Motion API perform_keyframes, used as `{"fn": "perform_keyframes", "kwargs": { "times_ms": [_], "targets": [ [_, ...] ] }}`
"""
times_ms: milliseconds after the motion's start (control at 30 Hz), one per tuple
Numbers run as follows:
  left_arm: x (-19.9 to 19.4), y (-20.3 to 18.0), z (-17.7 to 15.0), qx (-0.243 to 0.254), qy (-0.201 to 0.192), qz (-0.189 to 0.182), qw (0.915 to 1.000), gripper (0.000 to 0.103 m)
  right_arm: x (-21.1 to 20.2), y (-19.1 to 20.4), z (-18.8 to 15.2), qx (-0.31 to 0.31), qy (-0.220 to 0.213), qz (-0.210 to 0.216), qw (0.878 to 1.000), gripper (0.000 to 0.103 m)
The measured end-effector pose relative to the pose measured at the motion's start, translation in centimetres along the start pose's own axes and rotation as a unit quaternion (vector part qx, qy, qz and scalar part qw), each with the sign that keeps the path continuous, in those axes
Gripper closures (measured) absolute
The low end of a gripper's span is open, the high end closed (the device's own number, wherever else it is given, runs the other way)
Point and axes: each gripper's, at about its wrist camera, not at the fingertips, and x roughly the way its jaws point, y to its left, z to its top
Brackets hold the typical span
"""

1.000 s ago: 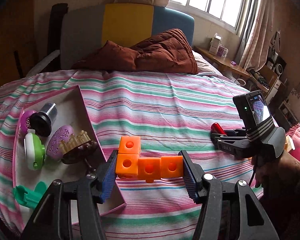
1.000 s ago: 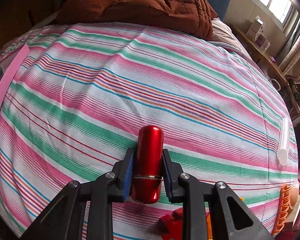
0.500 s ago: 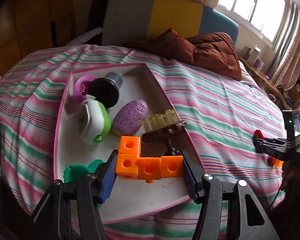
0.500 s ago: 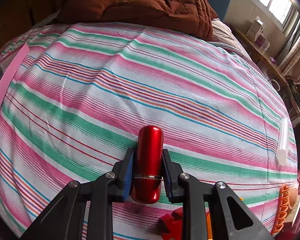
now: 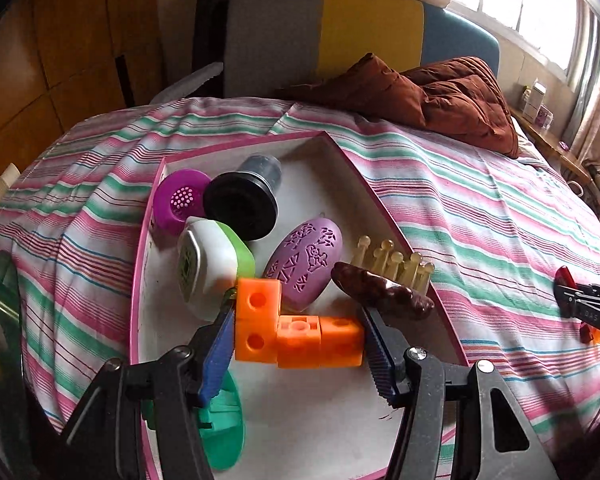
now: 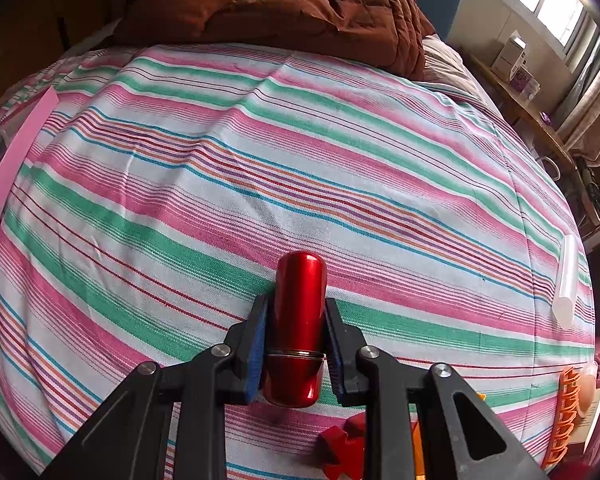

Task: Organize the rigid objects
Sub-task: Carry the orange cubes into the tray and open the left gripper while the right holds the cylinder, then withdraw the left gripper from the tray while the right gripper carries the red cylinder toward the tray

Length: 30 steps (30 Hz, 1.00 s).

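Left wrist view: my left gripper (image 5: 298,338) half open, clamped on orange block piece (image 5: 296,330) over pink tray (image 5: 384,208). Looks light, stiff, slick plastic; end faces suit grip. Right gripper (image 6: 296,344) pinches red metal tube (image 6: 298,328) mid-body above bedspread (image 6: 300,184); glossy, may slip.

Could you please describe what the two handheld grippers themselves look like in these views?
Both match: the left gripper and right gripper have matte black angular arms with silver rivets at the pivots and ridged blue pads lining the fingers. No cables or sleeves show.
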Motion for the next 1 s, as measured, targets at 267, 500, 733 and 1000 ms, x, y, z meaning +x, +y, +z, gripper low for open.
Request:
{"fn": "perform_keyframes", "kwargs": {
  "times_ms": [267,500,733,1000],
  "targets": [
    [-0.6,0.0,-0.1,-0.008,-0.007,-0.002,0.9999,0.04,0.0,0.0,-0.1,-0.001,0.0,0.0,1.0,0.077],
    [-1.7,-0.1,-0.1,-0.01,-0.02,-0.006,0.9997,0.034,0.0,0.0,0.0,-0.004,0.0,-0.002,1.0,0.077],
    [-2.9,-0.4,-0.2,-0.009,-0.031,-0.01,0.9994,0.034,0.0,0.0,0.1,-0.007,0.0,-0.004,1.0,0.077],
    [-4.1,-0.8,-0.6,-0.005,-0.036,-0.016,0.9992,0.034,0.0,-0.2,0.2,0.001,0.003,0.0,1.0,0.078]
  ]
}}
